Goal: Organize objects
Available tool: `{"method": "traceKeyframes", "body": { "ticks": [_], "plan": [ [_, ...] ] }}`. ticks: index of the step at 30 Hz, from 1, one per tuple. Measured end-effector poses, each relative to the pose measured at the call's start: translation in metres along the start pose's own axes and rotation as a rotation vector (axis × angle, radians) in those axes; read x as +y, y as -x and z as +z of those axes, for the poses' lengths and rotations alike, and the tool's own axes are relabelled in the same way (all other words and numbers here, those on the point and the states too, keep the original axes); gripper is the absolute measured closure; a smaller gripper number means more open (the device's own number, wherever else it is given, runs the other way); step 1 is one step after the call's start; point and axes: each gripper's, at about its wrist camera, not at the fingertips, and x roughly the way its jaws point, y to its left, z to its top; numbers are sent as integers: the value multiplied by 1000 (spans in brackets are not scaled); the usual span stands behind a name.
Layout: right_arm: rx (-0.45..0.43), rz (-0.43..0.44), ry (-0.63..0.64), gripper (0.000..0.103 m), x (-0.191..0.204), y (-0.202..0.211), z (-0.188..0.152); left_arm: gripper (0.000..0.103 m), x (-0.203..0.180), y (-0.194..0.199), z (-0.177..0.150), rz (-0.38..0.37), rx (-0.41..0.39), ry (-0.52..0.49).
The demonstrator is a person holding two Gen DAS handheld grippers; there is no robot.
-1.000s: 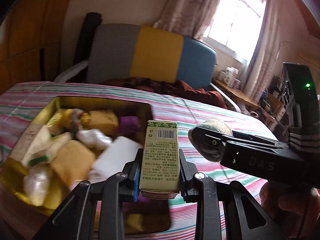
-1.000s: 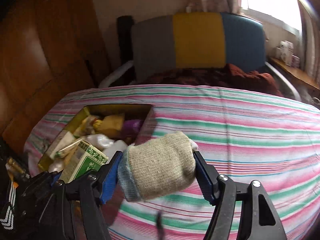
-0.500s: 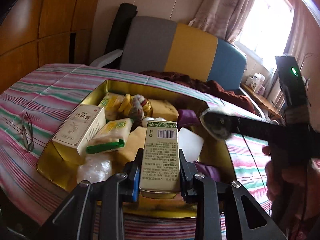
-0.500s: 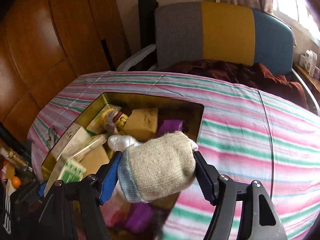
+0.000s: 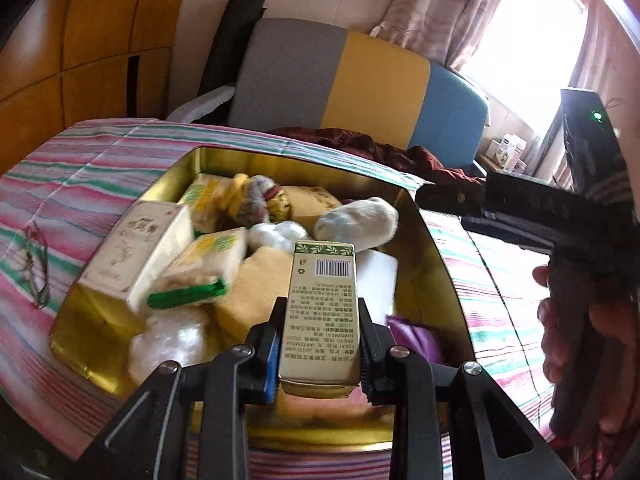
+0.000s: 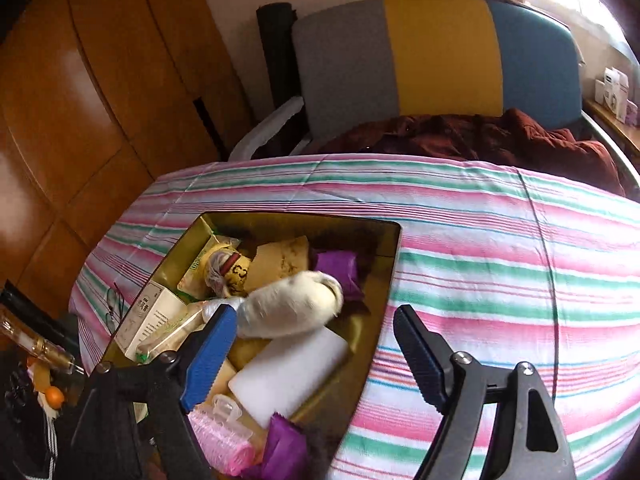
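The left gripper [image 5: 320, 344] clamps an upright green box [image 5: 322, 312] above the gold tin [image 6: 384, 280], while the right gripper [image 6: 316, 344] stands apart over the rolled sock [image 6: 292, 308] lying inside the tin.

A grey, yellow and blue chair [image 6: 436, 60] holds dark red clothing [image 6: 480, 136]; wood panelling [image 6: 100, 92] left, curtained window [image 5: 516, 28] right.

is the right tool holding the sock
No, the right tool is open and the sock lies in the tin.
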Motion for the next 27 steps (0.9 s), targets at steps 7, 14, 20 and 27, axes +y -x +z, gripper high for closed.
{"method": "traceKeyframes", "body": {
  "ticks": [7,14,20,27],
  "plan": [
    [-4,5,-40,21,-14,8,-11,72,-22,-19,15,-23,22,-34],
    [-13,-55,-67,21,-27,15,-12,72,-33,-32,19,-28,65,-88],
    [-27,-73,-53,21,-28,20,-14,12,-38,-24,15,-62,42,-100],
    [-8,-65,-26,21,-16,17,-19,0,-29,-3,19,96,-14,-88]
  ]
}}
